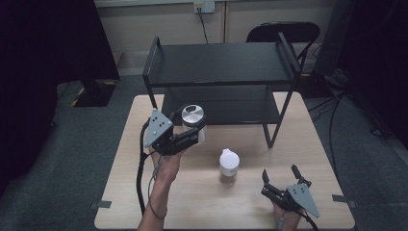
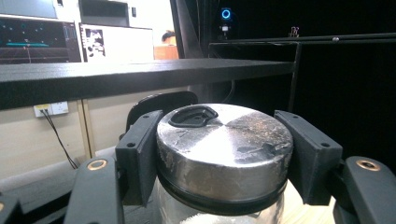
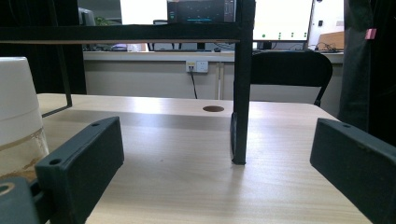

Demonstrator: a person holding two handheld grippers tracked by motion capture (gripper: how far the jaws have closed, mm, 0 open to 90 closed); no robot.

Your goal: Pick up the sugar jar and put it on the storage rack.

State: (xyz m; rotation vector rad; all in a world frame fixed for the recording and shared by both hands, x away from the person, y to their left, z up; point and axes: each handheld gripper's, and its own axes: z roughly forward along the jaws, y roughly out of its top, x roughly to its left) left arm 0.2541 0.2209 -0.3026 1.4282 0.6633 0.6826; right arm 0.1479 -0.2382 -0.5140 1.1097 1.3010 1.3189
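1. Left gripper (image 1: 192,134): clamped on a glass jar with a metal lid (image 1: 193,116), at about 10 o'clock from table centre, held clear of the wooden table (image 1: 125,159). In the left gripper view the two black pads (image 2: 140,154) press the lid's sides; the lid's top carries a black flip tab.
2. Black two-tier shelf (image 1: 221,65): stands at the table's 12 o'clock edge, just beyond the held jar.
3. White-capped jar (image 1: 229,166): upright near table centre, touching neither gripper.
4. Right gripper (image 1: 280,174): at 5 o'clock, low over the table, jaws spread wide with nothing between them, pointing toward a shelf leg (image 3: 240,93).
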